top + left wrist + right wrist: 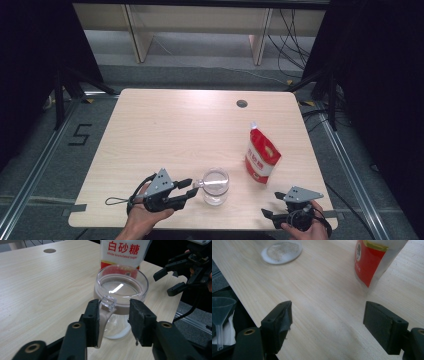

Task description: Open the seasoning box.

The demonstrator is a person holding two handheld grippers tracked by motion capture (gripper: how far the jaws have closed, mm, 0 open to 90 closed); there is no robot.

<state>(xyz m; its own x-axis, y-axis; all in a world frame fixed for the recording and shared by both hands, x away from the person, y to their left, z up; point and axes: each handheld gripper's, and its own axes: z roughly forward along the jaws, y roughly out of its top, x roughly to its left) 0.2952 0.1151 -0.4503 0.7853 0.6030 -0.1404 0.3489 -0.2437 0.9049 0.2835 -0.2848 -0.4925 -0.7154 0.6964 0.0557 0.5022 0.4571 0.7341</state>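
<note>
- High view: a pale wooden surface (165, 130) is seen over a grey floor. A clear glass mug (215, 186) stands near its front edge, with a red and white sugar bag (262, 157) upright to the right. The left tool (189, 188) is held at the mug's handle; the right tool (272, 204) is held apart, open.
- Left gripper view: the handle (108, 305) sits between the jaws, one pad touching it and the other clear, so the tool is not yet closed on it.
- Right gripper view: the jaws are spread wide over bare wood, and a clear funnel (220, 315) is seen beyond the edge.
</note>
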